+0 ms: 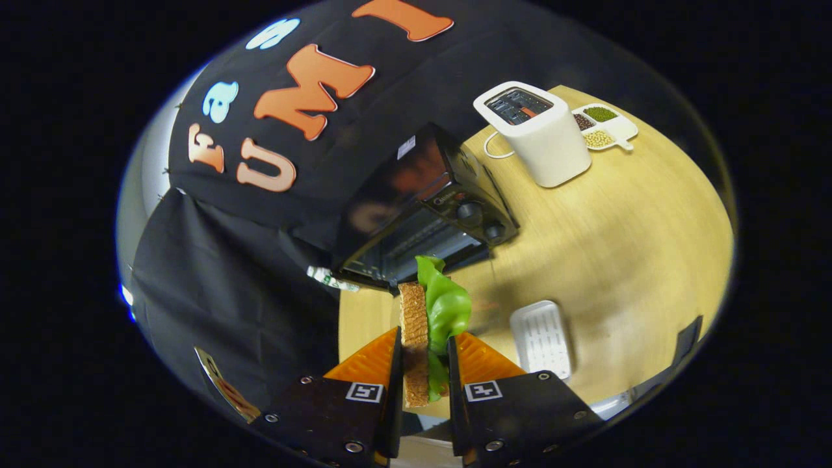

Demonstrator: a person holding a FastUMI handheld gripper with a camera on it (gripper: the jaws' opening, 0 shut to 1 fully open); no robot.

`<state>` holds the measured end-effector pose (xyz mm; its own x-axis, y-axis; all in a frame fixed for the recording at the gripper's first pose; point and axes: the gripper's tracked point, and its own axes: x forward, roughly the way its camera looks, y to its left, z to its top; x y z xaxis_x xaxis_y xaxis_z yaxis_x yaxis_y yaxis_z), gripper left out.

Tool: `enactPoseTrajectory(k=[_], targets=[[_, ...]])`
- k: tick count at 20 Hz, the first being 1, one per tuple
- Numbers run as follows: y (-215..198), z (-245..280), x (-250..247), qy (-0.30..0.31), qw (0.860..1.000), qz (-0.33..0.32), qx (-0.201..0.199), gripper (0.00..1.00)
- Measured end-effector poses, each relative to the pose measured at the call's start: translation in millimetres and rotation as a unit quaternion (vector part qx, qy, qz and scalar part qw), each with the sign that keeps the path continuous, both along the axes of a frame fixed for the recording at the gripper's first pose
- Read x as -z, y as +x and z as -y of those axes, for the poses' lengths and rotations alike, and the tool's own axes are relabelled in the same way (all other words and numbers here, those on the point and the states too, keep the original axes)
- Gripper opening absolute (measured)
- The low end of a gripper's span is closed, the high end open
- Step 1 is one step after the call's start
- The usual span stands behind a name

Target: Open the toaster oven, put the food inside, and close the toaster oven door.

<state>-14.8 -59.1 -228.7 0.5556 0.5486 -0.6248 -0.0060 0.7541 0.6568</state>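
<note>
Pale wood bench (pixel 624 247) carrying the appliances, backed by black cloth booth wall (pixel 214 286). The view is strongly rolled, so the bench surface appears tilted. The gripper (pixel 426 364) points along the bench toward the toaster oven (pixel 422 214), its jaws drawn close together and pressing from both sides on the food (pixel 429 325): a sandwich of brown bread with a green lettuce leaf, held on edge, its upper part projecting ahead of the fingertips (pixel 374 357). The leaf curls out past the bread on the side of the right finger.

The toaster oven, black with two knobs on its front panel, stands just beyond the food, against the cloth wall; its door appears open, with the wire rack visible in the cavity, and the food's top edge overlaps the opening in this view. A white ridged tray (pixel 543 338) lies on the bench just beside the right finger. Well beyond, a white slot toaster (pixel 539 133) stands with its cord trailing, and a white divided dish (pixel 608 127) of beans and grains sits just behind it. Bare bench lies open between the tray and the slot toaster.
</note>
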Motion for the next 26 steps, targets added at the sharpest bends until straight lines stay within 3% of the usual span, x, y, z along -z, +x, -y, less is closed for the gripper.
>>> enactPoseTrajectory(k=[7,10,16,23,26], targets=[[48,-63,57,0.091,0.988,0.000,0.127,0.31],[73,-79,71,0.131,0.972,0.018,0.195,0.31],[112,-87,90,0.150,0.938,0.056,0.308,0.31],[143,-98,108,0.144,0.914,0.056,0.375,0.31],[148,-105,114,0.131,0.913,0.049,0.383,0.34]])
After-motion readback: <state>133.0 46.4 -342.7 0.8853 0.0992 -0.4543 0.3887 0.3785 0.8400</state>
